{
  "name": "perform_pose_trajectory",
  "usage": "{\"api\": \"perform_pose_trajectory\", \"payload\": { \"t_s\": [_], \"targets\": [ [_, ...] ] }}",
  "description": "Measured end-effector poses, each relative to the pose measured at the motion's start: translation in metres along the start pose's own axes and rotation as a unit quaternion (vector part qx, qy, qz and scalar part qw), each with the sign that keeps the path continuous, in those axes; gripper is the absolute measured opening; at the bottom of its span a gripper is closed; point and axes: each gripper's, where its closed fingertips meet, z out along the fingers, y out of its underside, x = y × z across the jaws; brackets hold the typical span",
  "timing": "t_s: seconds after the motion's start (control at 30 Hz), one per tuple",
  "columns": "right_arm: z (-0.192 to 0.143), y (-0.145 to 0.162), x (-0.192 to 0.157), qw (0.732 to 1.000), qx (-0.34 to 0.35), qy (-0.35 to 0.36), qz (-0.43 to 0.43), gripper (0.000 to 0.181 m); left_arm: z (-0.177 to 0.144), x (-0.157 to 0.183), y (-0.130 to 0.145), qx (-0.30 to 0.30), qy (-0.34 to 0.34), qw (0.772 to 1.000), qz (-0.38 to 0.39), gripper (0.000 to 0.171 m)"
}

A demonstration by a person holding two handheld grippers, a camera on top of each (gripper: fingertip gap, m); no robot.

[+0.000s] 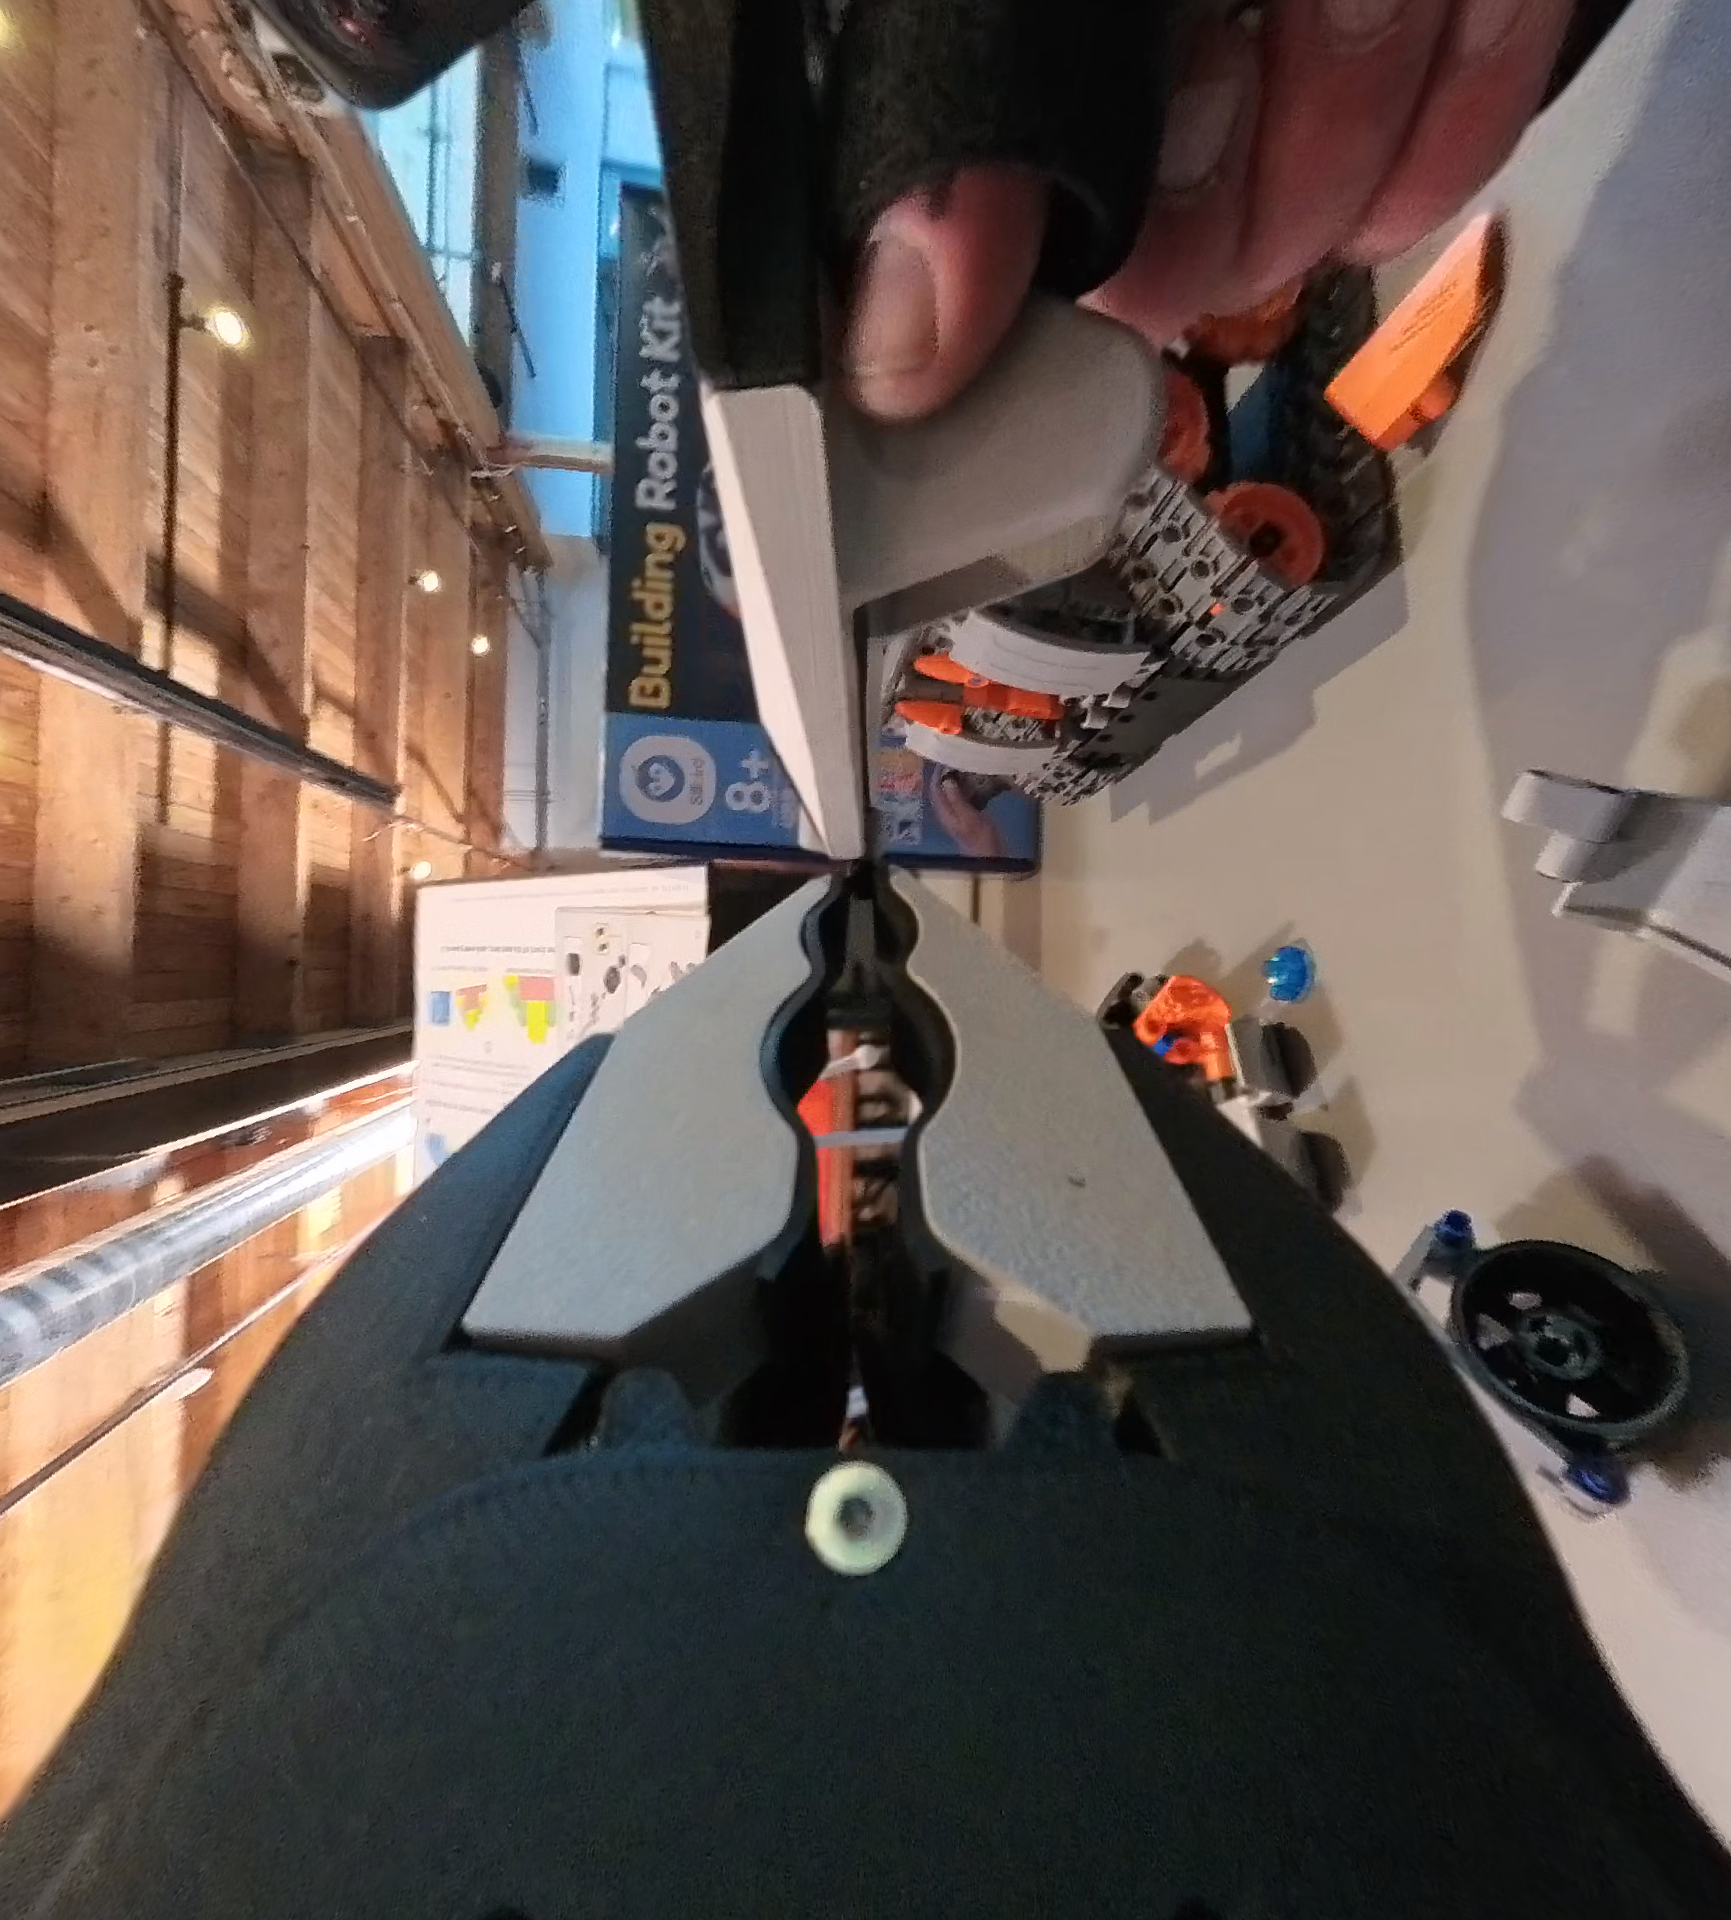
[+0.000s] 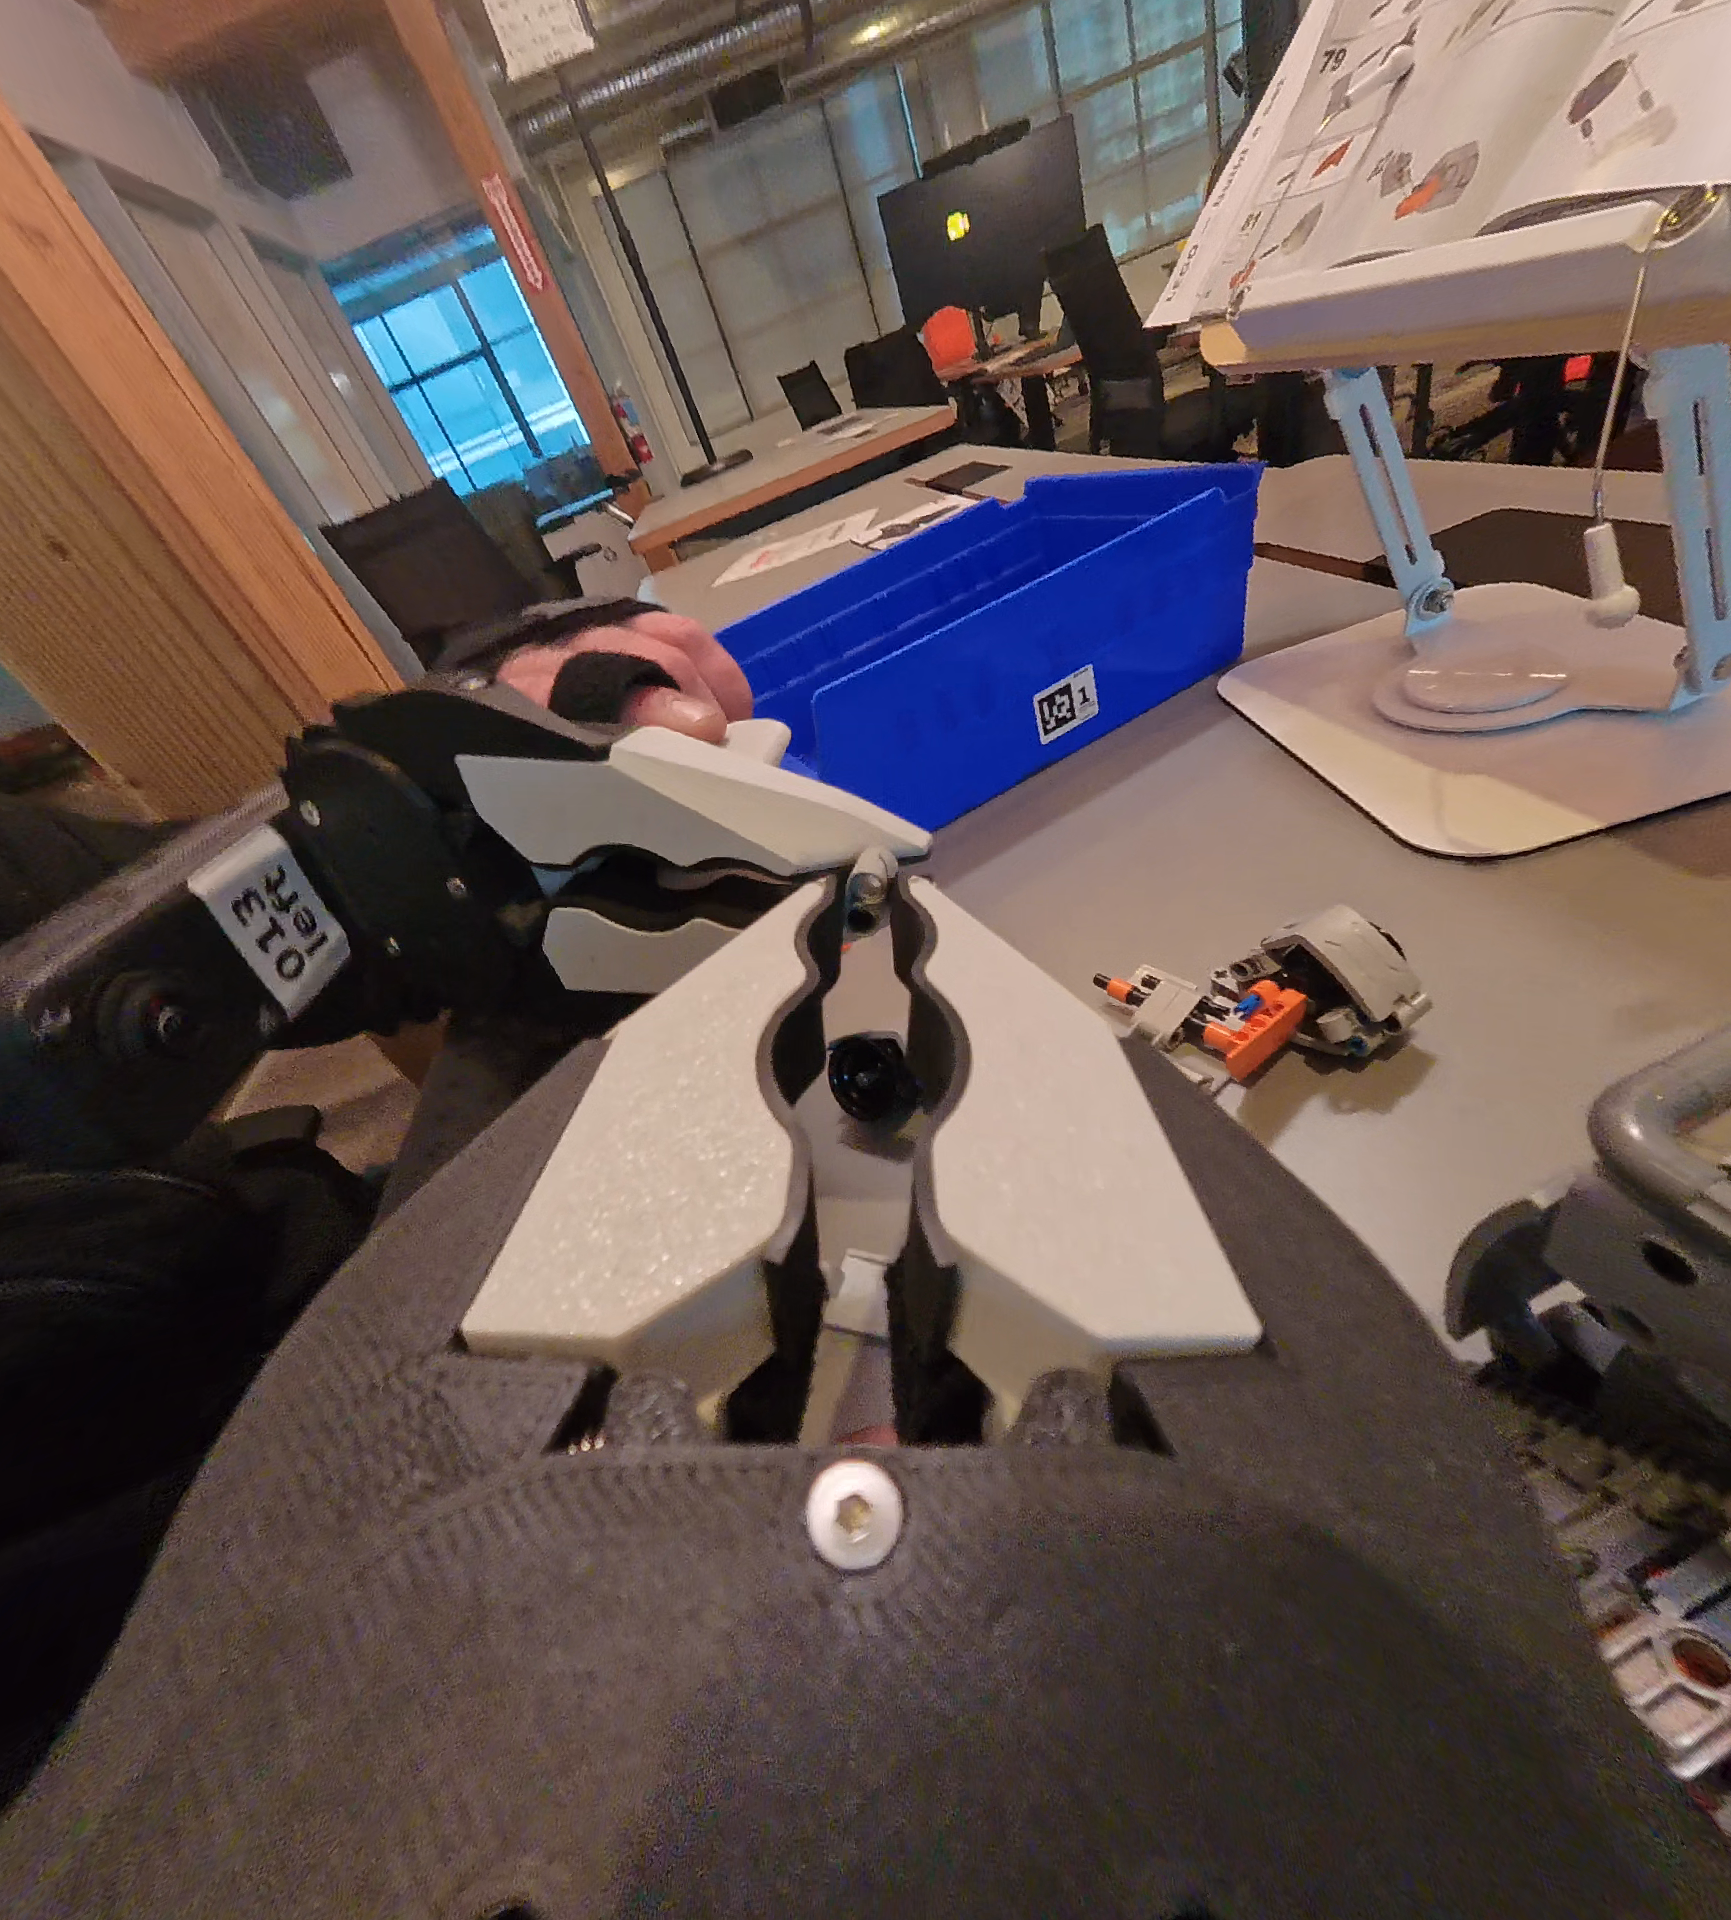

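- Grey plastic pin [image 2: 866, 878]: short, tubular, standing near upright, pinched at the very tips of right gripper [image 2: 866, 896], above the table [image 2: 1204, 862] and well clear of it.
- Right jaws clamped on the pin's lower part; upper end pokes out free.
- Left gripper [image 1: 856, 896]: tip to tip with the right one, top finger reaching just over the pin. Jaws drawn nearly together, something dark in the slot. Cannot tell if gripping or just near closed.
- A hand [image 1: 1308, 135] on the right gripper; thumb resting on one finger.
- Handling, judging by looks: very light, rigid, smooth and round, so likely to roll or pivot between flat pads. No crush risk apparent; popping out sideways looks the bigger worry.
- Best hold probably across the barrel mid-length, square to the pads, one end left exposed. Current hold close to that.
- Small black round part [image 2: 871, 1081] visible through the right gripper's finger gap, lower down; identity unclear.
- Nearby on table: grey/orange subassembly [image 2: 1287, 1003] right of the tips, blue bin [image 2: 996, 644] behind, white stand [image 2: 1484, 727] carrying an open manual [image 2: 1463, 135].
- Left wrist view: tracked model [image 1: 1152, 644] behind the right gripper, kit box [image 1: 653, 623] upright at the back, black wheel [image 1: 1567, 1351] and loose pieces well apart to the side.
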Motion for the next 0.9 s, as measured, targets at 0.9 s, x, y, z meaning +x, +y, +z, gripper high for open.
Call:
{"api": "perform_pose_trajectory", "payload": {
  "t_s": [0.9],
  "targets": [
    [-0.01, 0.003, 0.012, 0.995, -0.045, 0.048, -0.07, 0.005, -0.053, 0.136, -0.004, 0.062, 0.477, 0.873, -0.085, 0.02]
  ]
}}
